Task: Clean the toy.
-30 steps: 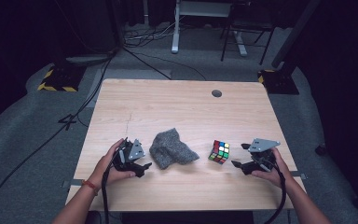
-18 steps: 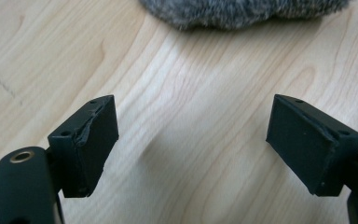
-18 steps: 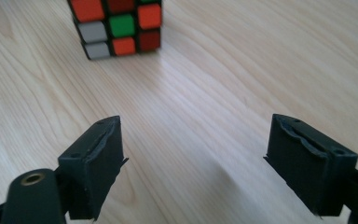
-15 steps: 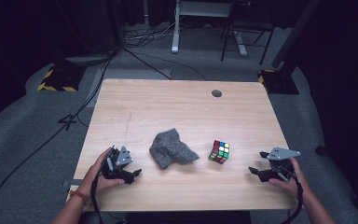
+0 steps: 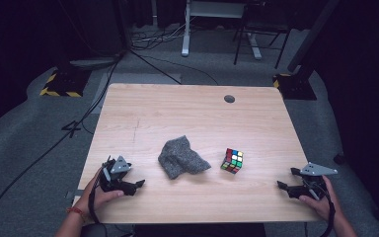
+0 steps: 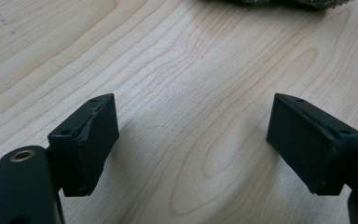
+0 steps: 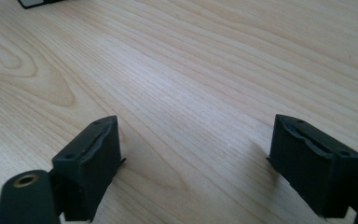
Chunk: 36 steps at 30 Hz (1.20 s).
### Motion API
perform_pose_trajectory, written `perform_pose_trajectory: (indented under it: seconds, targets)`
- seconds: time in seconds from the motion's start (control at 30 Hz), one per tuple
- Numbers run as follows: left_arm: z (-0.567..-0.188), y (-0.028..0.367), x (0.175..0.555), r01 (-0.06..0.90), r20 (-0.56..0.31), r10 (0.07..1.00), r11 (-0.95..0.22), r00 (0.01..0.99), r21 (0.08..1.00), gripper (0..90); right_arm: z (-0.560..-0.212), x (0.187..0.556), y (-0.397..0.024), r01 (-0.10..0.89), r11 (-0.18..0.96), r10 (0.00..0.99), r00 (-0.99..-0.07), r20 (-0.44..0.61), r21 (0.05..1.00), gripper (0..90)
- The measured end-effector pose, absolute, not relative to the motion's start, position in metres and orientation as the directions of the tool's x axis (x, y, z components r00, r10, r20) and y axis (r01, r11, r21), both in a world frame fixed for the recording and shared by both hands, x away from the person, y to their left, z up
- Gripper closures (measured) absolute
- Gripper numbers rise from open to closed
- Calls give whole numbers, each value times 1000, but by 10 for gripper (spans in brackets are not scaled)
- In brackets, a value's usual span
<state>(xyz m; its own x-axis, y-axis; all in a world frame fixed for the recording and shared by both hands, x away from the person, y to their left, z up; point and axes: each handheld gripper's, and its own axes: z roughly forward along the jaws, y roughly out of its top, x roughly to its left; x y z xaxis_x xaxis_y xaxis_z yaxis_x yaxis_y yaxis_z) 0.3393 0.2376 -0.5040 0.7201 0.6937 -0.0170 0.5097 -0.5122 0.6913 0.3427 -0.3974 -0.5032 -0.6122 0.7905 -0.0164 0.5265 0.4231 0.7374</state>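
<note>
A crumpled grey cloth (image 5: 182, 158) lies on the wooden table (image 5: 187, 113), a little nearer than its middle. To its right stands a multicoloured puzzle cube (image 5: 232, 161). My left gripper (image 5: 134, 185) rests low near the front left edge, left of the cloth and apart from it. It is open over bare wood (image 6: 191, 116), and the cloth's edge (image 6: 279, 2) shows at the top of the left gripper view. My right gripper (image 5: 285, 186) sits at the front right corner, right of the cube and clear of it. Its jaws stand open with nothing between them (image 7: 196, 135).
A small dark round hole (image 5: 229, 98) marks the table's far right part. Beyond the table, cables (image 5: 153, 59) and stand legs (image 5: 185, 49) cross the grey floor, with a yellow-black striped base (image 5: 59, 91) at the left. A dark corner of something (image 7: 37, 3) shows at the right gripper view's top left.
Both hands have drawn outward and toward the table's near edge: the left gripper leftward away from the cloth, the right gripper rightward away from the cube. Cloth and cube have stayed put.
</note>
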Motion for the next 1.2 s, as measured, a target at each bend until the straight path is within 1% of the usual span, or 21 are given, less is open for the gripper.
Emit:
perform_pose_trajectory:
  seconds: [0.07, 1.2]
  targets:
    - [-504, 238, 339, 510, -18, 693, -512, 720, 691, 166, -503, 344, -398, 535, 415, 793, -610, -4, 736, 151]
    - [-504, 238, 339, 509, -15, 694, -513, 720, 691, 164, -504, 347, -397, 543, 406, 800, -599, 0, 735, 145]
